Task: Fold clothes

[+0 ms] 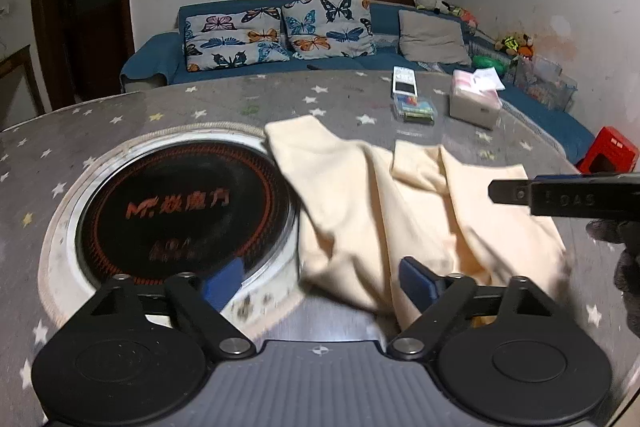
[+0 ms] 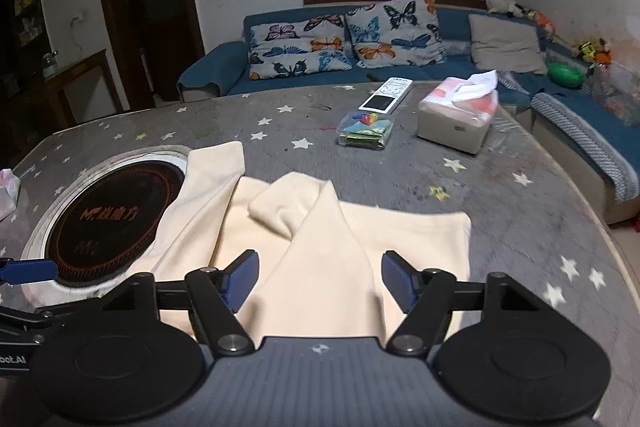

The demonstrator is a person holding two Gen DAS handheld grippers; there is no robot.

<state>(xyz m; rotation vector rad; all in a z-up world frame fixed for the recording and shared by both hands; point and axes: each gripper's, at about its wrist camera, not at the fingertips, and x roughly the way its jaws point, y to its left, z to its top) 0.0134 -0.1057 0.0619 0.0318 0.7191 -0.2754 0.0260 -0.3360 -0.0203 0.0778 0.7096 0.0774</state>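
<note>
A cream garment [image 1: 360, 195] lies rumpled on the grey star-patterned table [image 1: 168, 107], its left sleeve reaching over the rim of the round built-in cooker [image 1: 188, 207]. My left gripper [image 1: 320, 283] is open over the garment's near left edge; its blue pads do not press the cloth. In the right wrist view the garment [image 2: 404, 239] spreads ahead, with a raised fold running between the blue fingers [image 2: 400, 281]. My right gripper [image 2: 320, 277] is open astride that fold, with gaps on both sides. One finger of the right gripper [image 1: 560, 195] shows at the right edge of the left wrist view.
Beyond the garment are a white remote [image 2: 386, 95], a small clear box of coloured bits [image 2: 366, 131] and a tissue box [image 2: 456, 123]. A blue sofa [image 2: 216, 67] with butterfly cushions stands behind the table. A gloved hand [image 1: 624, 267] is at the right.
</note>
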